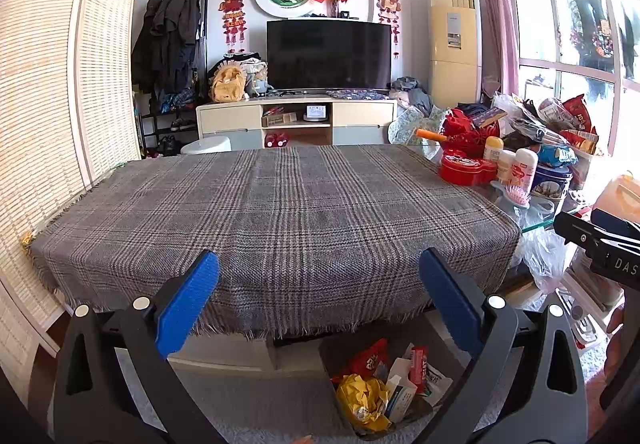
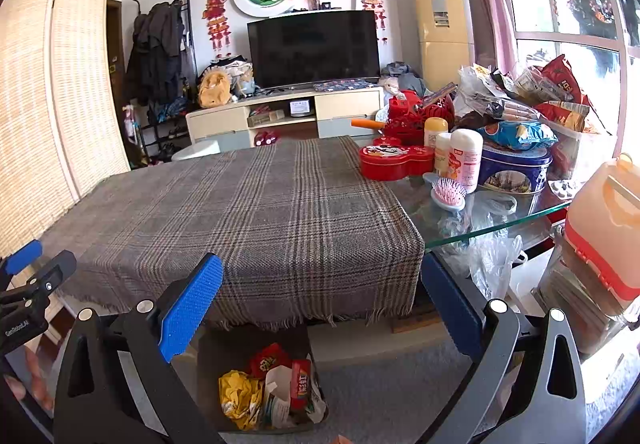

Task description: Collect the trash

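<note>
Crumpled yellow wrapper [image 2: 240,398], red packets [image 2: 269,360], cartons, in floor bin [image 2: 212,356]

Light: bright daylight from the window [image 2: 560,24] on the right
Glare: panes blown out white
Edges: strong fisheye bending, dark corners
Focus: sharp, no motion blur

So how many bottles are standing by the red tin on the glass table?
3: a yellow-capped bottle at the back, a small cream bottle before it, a tall white bottle nearest the pink hairbrush. Clutter behind may hide more.
</note>
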The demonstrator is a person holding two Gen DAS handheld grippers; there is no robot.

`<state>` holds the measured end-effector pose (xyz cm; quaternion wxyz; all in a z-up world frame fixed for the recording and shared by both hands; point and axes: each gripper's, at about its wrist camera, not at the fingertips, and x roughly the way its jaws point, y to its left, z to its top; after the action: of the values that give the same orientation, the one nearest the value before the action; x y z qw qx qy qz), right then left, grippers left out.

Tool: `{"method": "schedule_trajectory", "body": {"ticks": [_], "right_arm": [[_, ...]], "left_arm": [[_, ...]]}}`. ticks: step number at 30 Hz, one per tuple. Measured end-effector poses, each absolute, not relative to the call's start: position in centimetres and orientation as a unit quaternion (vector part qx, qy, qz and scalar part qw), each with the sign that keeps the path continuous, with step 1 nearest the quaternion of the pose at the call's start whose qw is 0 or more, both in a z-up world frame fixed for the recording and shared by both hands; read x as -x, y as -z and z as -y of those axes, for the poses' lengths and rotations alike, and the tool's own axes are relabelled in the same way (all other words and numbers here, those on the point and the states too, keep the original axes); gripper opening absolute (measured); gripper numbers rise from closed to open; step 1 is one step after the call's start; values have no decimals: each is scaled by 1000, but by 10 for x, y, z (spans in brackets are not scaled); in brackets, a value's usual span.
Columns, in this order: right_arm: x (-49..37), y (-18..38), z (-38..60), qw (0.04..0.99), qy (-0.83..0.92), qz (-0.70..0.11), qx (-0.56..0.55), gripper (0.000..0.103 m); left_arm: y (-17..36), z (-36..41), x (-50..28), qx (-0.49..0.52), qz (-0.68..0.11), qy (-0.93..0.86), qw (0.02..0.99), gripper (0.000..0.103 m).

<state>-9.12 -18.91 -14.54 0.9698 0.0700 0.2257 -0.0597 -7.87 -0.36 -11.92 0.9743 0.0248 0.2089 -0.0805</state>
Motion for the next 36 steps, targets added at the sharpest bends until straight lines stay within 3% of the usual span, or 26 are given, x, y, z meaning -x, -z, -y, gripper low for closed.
{"method": "schedule_trajectory", "body": {"ticks": [36], "right_arm": [[91, 148, 190, 969, 60, -227, -77, 100]], "left_arm": [[119, 1, 80, -18, -210, 74, 975, 95]]}}
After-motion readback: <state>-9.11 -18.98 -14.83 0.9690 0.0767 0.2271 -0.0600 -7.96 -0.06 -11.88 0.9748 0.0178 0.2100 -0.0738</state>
